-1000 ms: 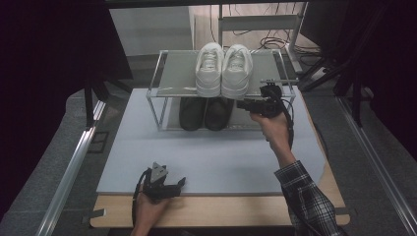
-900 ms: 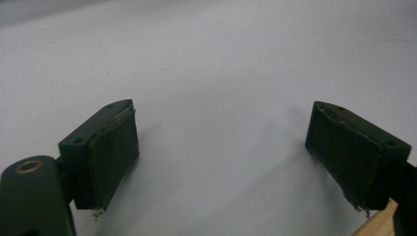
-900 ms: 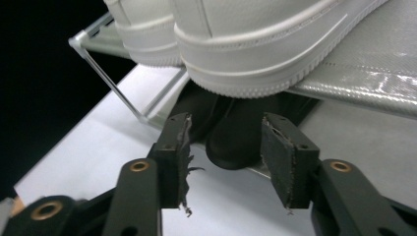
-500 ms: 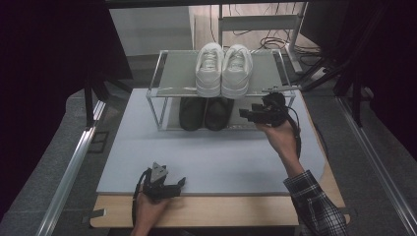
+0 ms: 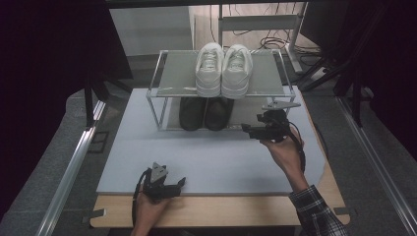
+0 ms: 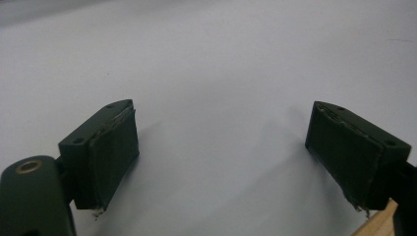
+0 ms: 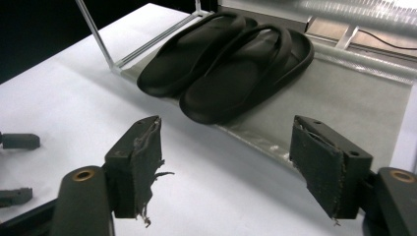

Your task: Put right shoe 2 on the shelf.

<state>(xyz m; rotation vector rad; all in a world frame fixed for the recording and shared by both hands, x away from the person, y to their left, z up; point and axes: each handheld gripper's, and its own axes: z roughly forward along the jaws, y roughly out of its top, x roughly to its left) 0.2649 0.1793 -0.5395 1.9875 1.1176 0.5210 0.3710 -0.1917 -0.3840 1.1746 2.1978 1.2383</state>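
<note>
Pale matting covers the desk [image 5: 147, 162]. Black slippers [image 7: 231, 59] lie on the rack's [image 5: 162, 105] lower shelf, ahead-left of the right tongs [image 5: 247, 130], toes toward them. These nearer tongs have just been opening, empty, and have withdrawn from the rack. Left tongs [image 5: 181, 183] rest open, empty, well apart.

Two white sneakers [image 5: 223, 69] are sitting on top of the one rack [image 5: 162, 73], two black slippers [image 7: 226, 59] are lying on its lower shelf, and two grippers, the left [image 5: 182, 183] and the right [image 5: 244, 129], are waiting in front of it.
</note>
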